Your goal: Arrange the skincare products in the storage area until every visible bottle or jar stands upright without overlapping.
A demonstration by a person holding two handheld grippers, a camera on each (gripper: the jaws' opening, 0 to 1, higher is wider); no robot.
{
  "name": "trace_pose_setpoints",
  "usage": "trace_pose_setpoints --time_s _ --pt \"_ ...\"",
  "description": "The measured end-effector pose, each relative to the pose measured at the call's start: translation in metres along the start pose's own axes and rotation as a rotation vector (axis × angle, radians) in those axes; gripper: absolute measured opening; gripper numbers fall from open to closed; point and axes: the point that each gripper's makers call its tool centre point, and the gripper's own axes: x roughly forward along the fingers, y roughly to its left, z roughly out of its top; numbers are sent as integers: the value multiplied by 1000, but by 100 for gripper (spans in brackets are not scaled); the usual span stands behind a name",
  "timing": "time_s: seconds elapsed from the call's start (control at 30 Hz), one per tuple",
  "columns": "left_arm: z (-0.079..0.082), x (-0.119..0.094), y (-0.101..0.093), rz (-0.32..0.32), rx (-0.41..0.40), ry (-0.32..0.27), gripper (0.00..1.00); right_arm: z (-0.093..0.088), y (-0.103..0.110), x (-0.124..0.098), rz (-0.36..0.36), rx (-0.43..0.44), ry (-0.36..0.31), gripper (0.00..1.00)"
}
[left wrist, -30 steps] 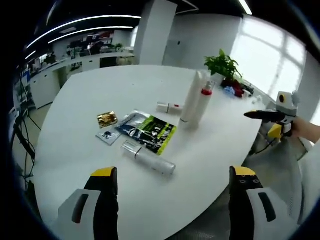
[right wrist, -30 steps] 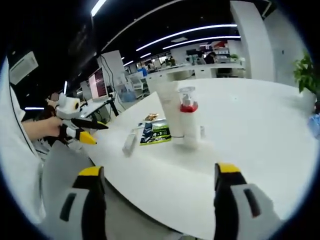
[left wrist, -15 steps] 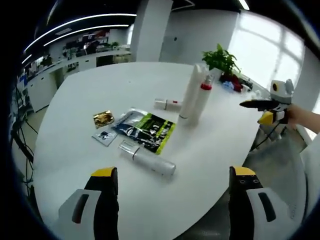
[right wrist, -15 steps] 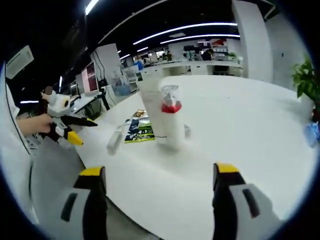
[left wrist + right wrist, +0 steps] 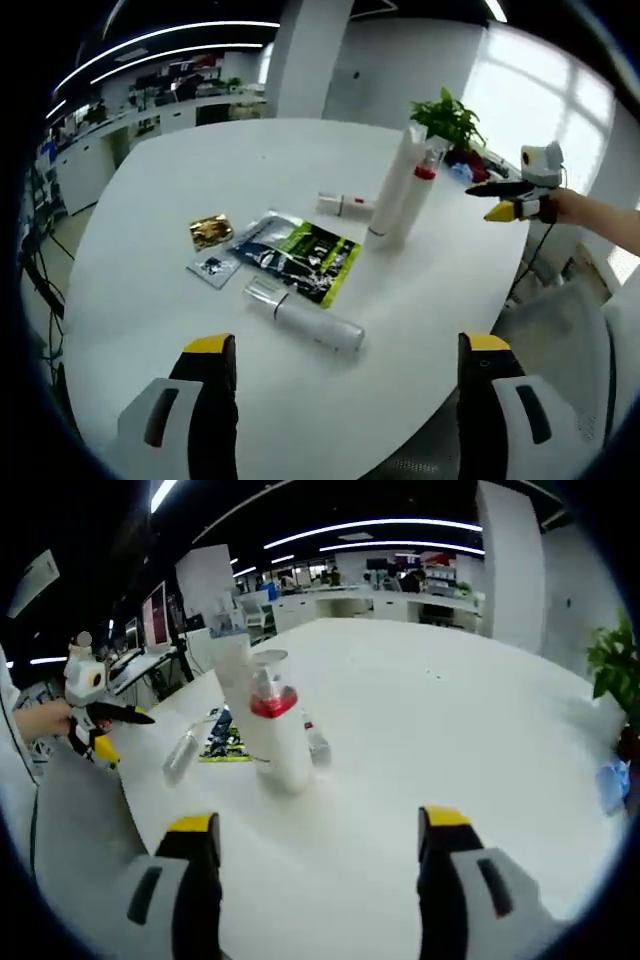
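Both tongs empty, right tongs [image 5: 318,880] nearer red-collared bottle [image 5: 276,735] than before

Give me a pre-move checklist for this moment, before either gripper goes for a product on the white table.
1. Left gripper open and empty: ok.
2. Right gripper open and empty: ok.
3. Tall white tube and clear spray bottle with a red collar upright: ok; whether they touch, cannot tell.
4. Clear cylindrical bottle near the left gripper upright: not ok, it lies on its side on the white table.
5. Small white tube with a red band upright: not ok, it lies flat.
6. No overlap: cannot tell; the lying bottle's cap end sits close to the green and black sachet.
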Motion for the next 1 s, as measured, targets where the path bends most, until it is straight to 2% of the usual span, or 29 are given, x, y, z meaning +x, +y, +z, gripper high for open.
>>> trace_pose_setpoints --time_s 0.3,0.43,0.63,0.83,1.0 --pt "-2 2 7 9 -19 10 89 19 -36 23 -21 50 -2 72" --pt "-6 6 8 13 10 36 89 28 -45 34 -13 99 -11 69" --pt "-3 13 10 3 -6 36 89 42 -56 58 0 53 30 67" --pt "2 15 14 2 -13 32 89 56 -57 83 40 -11 70 65" --pt "1 16 19 11 -11 39 89 63 -56 109 70 -44 98 58"
